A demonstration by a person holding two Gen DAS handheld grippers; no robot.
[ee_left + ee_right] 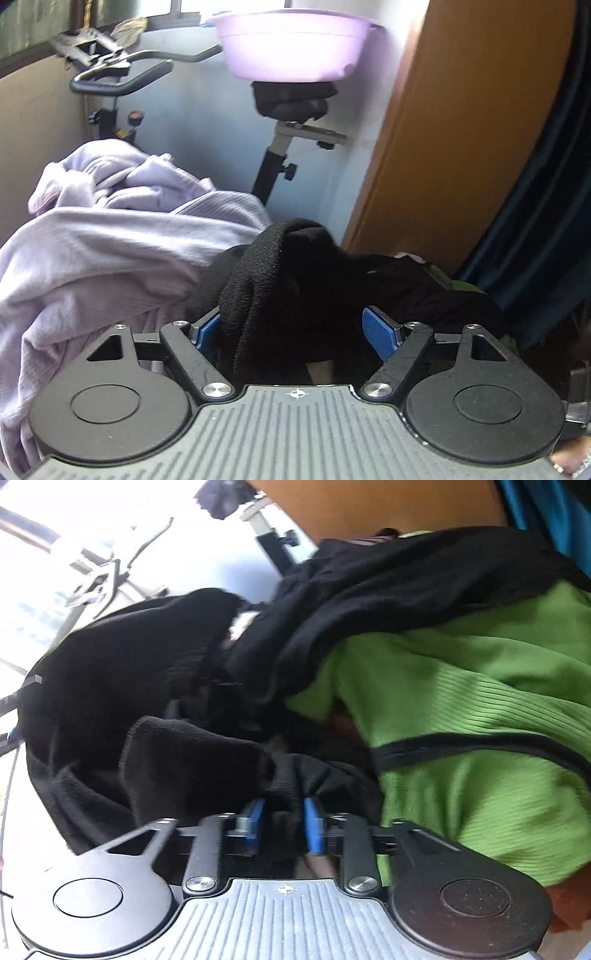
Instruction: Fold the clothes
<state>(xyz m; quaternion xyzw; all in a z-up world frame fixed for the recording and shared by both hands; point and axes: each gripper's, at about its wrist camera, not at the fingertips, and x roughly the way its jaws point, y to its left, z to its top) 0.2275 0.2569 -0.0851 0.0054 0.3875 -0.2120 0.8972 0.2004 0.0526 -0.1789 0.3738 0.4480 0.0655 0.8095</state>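
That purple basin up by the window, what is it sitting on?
The purple basin rests on something black and padded atop the exercise bike post, probably the saddle, possibly wrapped in dark cloth. The basin covers its top, so the contact itself is hidden.

We find no readable words, brands or numbers. Only a small white crosshair mark [296, 394] sits on each ribbed grey gripper body, centred just behind the fingers in both wrist views.

Both cameras sit low behind their claws, close against the clothes. The left looks level toward the exercise bike [280, 147]; the right tilts, sharing the black garment [280, 266] and bike.
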